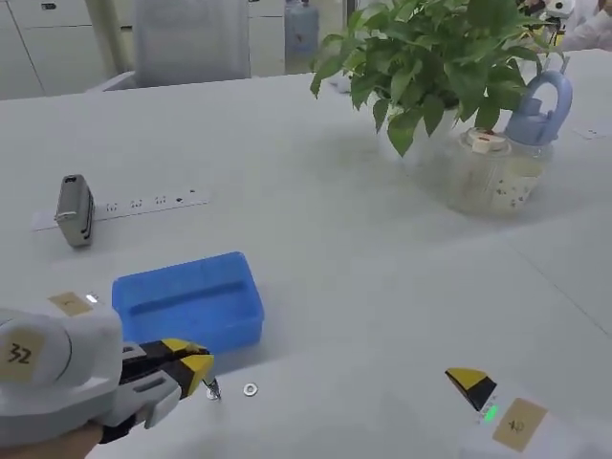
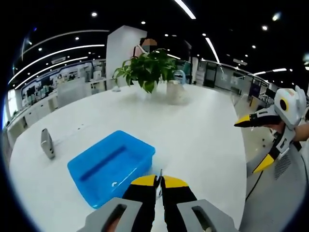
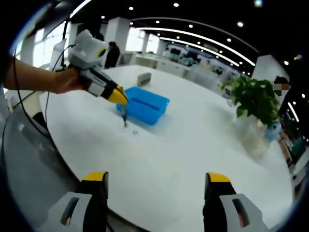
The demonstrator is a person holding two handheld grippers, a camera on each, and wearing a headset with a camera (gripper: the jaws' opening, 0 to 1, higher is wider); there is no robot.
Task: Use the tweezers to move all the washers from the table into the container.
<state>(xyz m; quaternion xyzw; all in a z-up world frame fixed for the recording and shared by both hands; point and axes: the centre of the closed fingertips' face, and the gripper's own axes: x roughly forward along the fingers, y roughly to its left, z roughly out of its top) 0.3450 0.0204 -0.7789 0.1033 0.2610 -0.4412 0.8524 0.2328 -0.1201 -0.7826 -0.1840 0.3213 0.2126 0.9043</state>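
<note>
The left gripper (image 1: pixel 199 371) clamps metal tweezers (image 1: pixel 212 388), tips just left of a small flat silver ring washer (image 1: pixel 250 389), perhaps touching the table (image 1: pixel 382 287). The right gripper (image 3: pixel 157 178) has its jaws wide apart.

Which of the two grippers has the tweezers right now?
The left gripper: its jaws are shut on the tweezers, tip near a washer beside the blue container. The right gripper is open, holding nothing.

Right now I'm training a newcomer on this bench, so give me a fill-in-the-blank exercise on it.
The left gripper is shut on the ___.
The washer lies on the ___, outside the container.
The container is coloured ___.
The right gripper is ___, holding nothing.
Missing: tweezers; table; blue; open.
</note>
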